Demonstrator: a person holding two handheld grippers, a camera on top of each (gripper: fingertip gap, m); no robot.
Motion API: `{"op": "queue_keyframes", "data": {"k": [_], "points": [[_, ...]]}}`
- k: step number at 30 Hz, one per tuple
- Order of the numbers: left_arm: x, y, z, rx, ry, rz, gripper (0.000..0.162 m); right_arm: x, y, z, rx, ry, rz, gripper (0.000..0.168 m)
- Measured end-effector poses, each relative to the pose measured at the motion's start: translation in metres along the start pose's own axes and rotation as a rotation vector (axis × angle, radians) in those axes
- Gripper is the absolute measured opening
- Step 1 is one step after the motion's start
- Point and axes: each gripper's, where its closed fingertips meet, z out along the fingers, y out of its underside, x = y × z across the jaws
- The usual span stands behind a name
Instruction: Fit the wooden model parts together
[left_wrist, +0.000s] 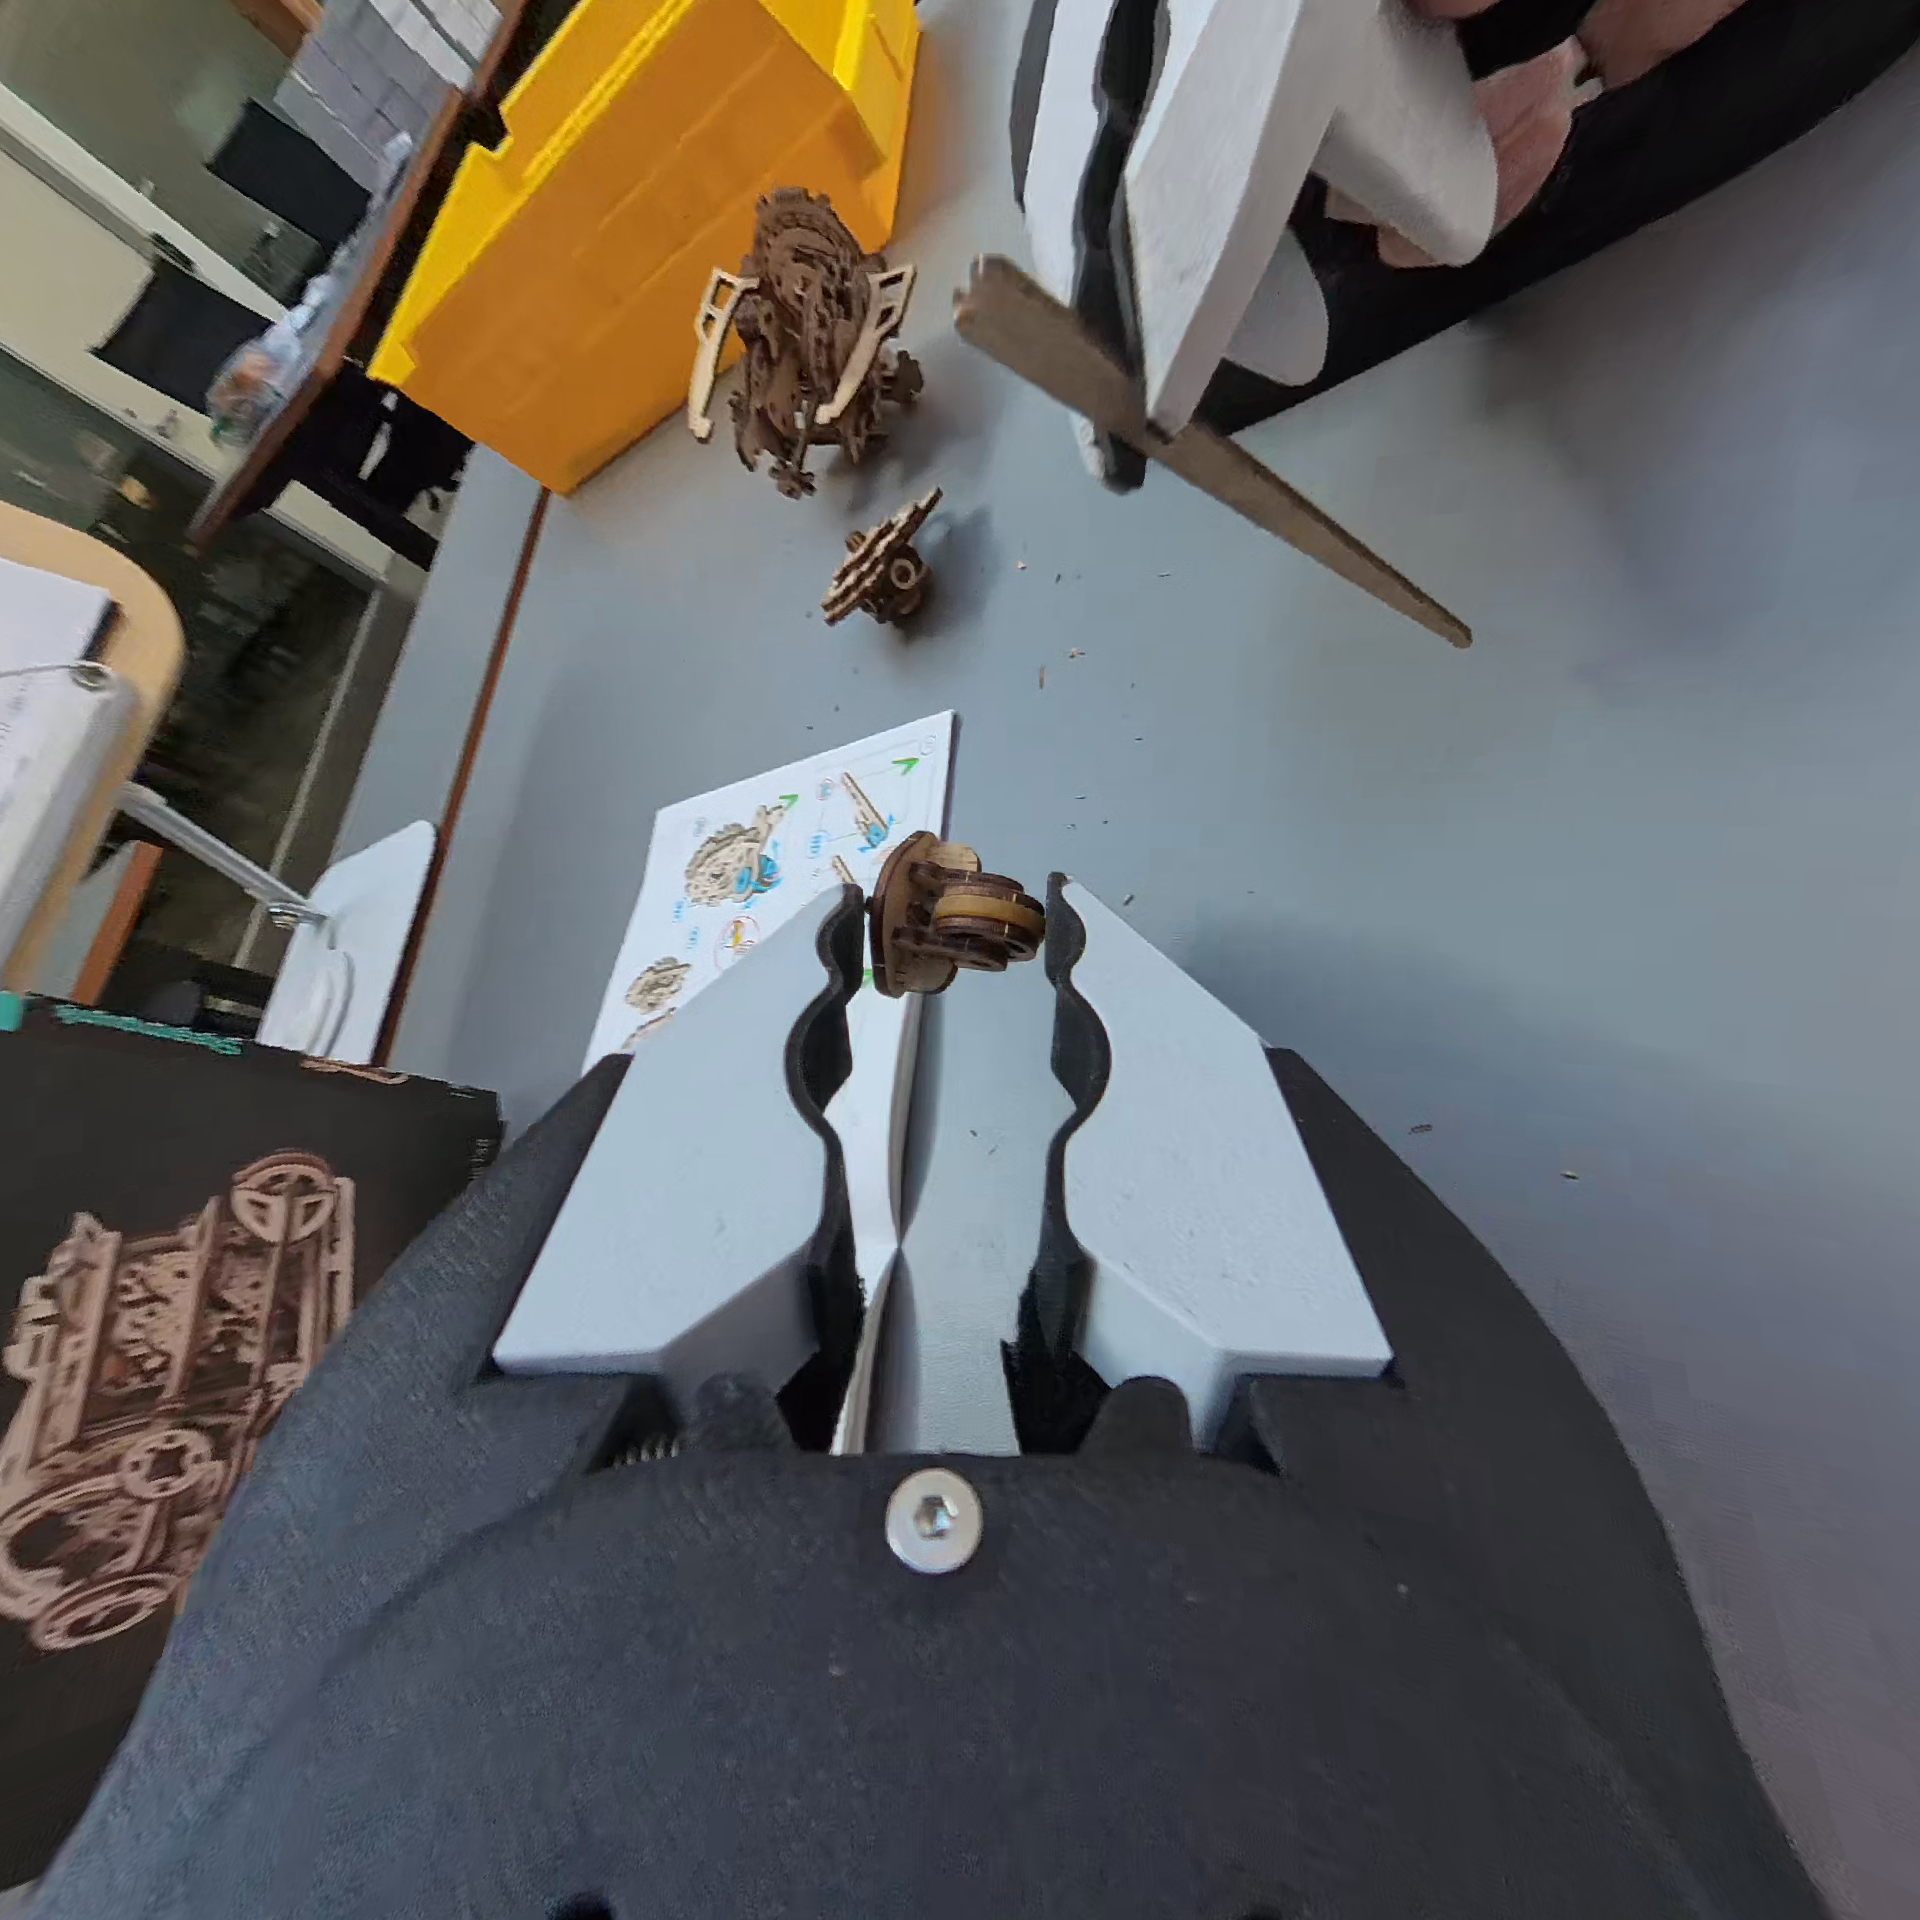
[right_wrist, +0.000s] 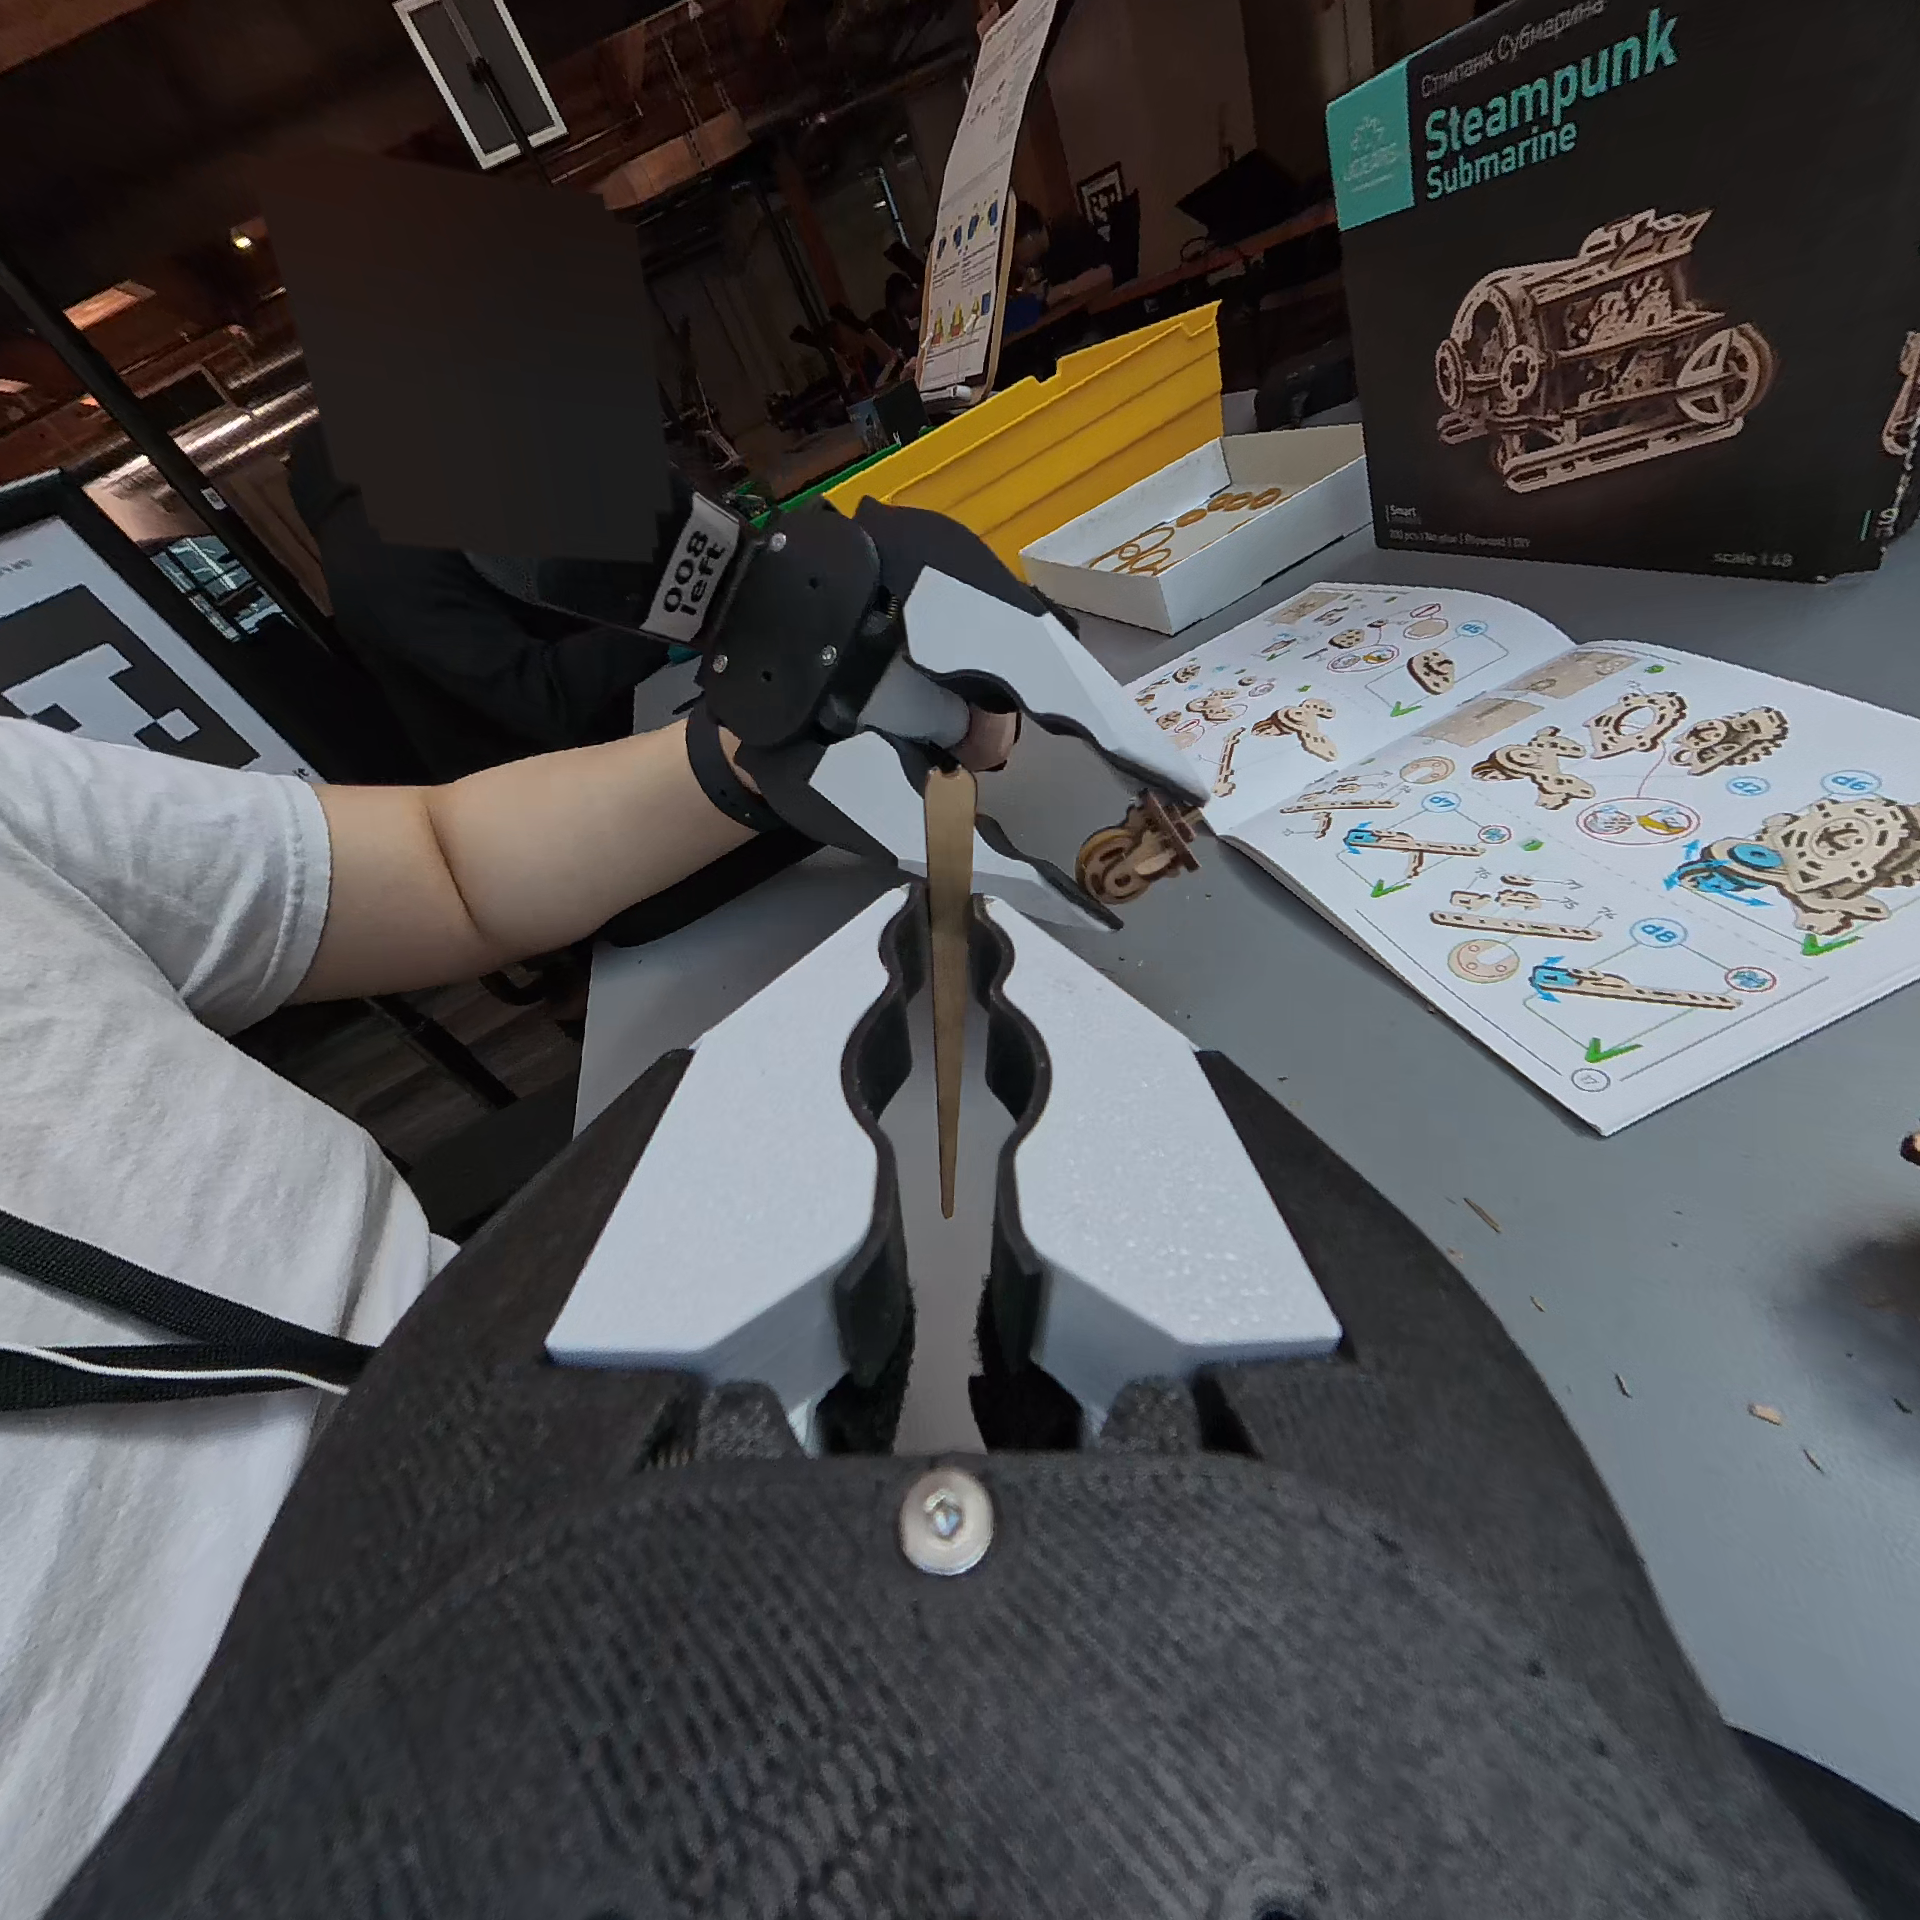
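The left gripper (left_wrist: 956, 914) was closed on a small brown wooden wheel-and-disc assembly (left_wrist: 951, 914), pinched at the very tips of its white fingers at mid-frame in the left wrist view, held clear above the grey matte worktop (left_wrist: 1455, 935). In the right wrist view this same assembly (right_wrist: 1138, 847) showed just right of centre, beside the open illustrated instruction booklet (right_wrist: 1558, 831) lying flat at the right.

The right gripper (right_wrist: 951, 914) was nearly closed, clamping a long flat tapered wooden stick (right_wrist: 951, 987) that ran along the gap between its fingers, its blunt end pointing away from the camera. In the left wrist view that stick (left_wrist: 1299, 520) crossed the upper right.

Farther back on the worktop, in the upper middle of the left wrist view, stood a larger part-built wooden gear model (left_wrist: 805, 332) and, nearer, a small wooden cog cluster (left_wrist: 883, 566), well apart from each other. Wood splinters were scattered across the grey surface. A yellow plastic bin (left_wrist: 623, 229) sat behind them, a shallow white cardboard tray (right_wrist: 1195, 540) holding wooden rings lay beside it, and a dark kit box (right_wrist: 1631, 312) stood at the upper right. A person in a white T-shirt (right_wrist: 125, 1039) filled the left; the room behind was dim, with desks and shelving.
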Motion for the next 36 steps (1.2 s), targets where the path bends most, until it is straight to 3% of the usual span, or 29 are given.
{"op": "queue_keyframes", "data": {"k": [4, 13, 17, 36], "points": [[-0.024, -0.023, -0.020, 0.004, -0.256, 0.220, 0.033, 0.007, 0.004, 0.010, -0.040, -0.007, 0.066, 0.006], [-0.015, -0.066, -0.037, 0.107, -0.449, 0.503, 0.032, 0.001, 0.008, 0.020, -0.095, -0.104, 0.063, 0.006], [-0.006, -0.061, -0.030, 0.084, -0.465, 0.602, 0.032, -0.001, 0.009, 0.020, -0.105, -0.142, 0.081, 0.006], [0.002, -0.059, -0.024, 0.104, -0.466, 0.661, 0.032, -0.003, 0.017, 0.023, -0.153, -0.145, 0.018, 0.006]]}}
